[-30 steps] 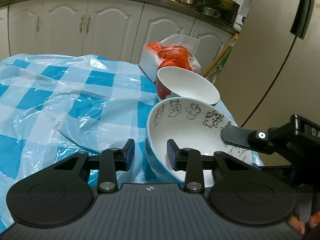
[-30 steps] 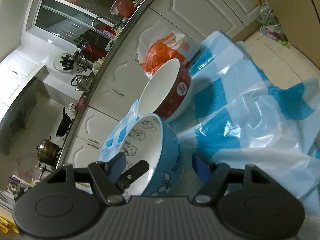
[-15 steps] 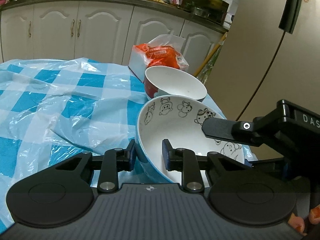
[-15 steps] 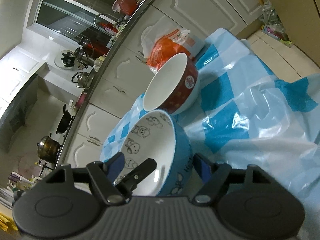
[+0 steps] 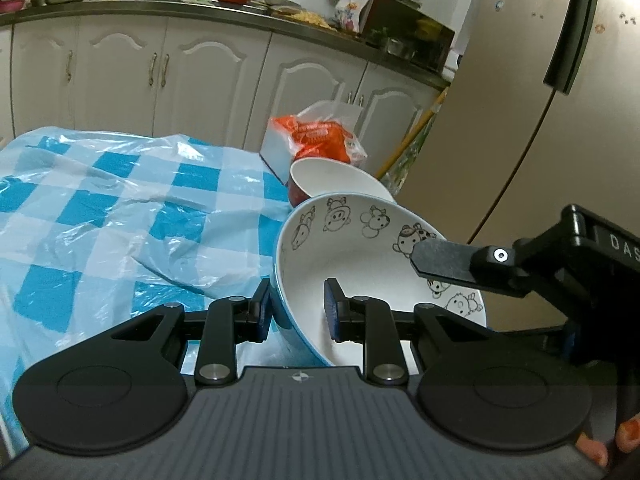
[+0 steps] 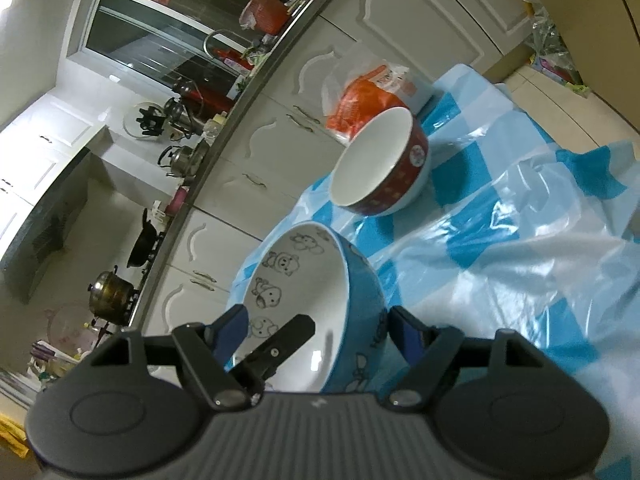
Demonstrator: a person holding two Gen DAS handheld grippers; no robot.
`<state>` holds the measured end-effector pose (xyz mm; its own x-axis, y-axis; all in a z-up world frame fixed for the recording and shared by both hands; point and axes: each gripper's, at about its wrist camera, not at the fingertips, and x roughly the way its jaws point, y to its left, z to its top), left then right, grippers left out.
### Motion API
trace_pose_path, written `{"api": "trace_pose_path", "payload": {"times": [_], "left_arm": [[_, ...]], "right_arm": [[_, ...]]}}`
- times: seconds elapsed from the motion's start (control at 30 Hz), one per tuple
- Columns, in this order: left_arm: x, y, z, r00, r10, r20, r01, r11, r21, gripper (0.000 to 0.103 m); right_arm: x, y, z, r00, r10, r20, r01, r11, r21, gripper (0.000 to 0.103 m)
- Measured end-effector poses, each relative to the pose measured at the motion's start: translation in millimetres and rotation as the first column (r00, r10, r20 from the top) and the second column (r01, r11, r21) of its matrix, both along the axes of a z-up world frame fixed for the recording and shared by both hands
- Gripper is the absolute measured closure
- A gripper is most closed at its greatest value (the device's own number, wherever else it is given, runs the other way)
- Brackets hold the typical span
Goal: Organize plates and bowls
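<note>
Straddling the near wall of the blue cartoon bowl (image 5: 360,264), the left gripper (image 5: 298,310) is seen with one pad outside the rim and one inside; the gap is narrower than a second ago, though whether the pads actually press the wall cannot be told. The right gripper (image 6: 316,330) is spread wide across the same bowl (image 6: 320,288), its left finger over the white interior and its right finger (image 6: 404,330) beside the blue outer wall, much as it was a second ago. The bowl is tilted at the table's edge on the checked blue plastic cloth (image 5: 120,208).

Only the right wrist view shows the bowl's blue outside and the red pattern on the red bowl (image 6: 380,168) standing well behind it; the left view shows that bowl (image 5: 332,180) mostly as a white interior. An orange packet (image 5: 324,140) lies beyond.

Two bowls and two grippers are counted; no plate is visible.
</note>
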<state>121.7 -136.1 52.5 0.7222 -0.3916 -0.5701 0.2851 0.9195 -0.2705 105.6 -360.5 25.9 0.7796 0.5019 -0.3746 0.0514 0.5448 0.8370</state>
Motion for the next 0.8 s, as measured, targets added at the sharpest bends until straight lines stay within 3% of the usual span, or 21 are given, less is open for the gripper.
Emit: {"api": "trace_pose_path", "payload": {"times": [0.8], "left_arm": [[-116,31,46,0.996,-0.085,0.018,0.086,0.994,-0.06,0.076]], "right_arm": [[-121,29,47,0.997,-0.009,0.074,0.01,1.0,-0.007,0.022]]}}
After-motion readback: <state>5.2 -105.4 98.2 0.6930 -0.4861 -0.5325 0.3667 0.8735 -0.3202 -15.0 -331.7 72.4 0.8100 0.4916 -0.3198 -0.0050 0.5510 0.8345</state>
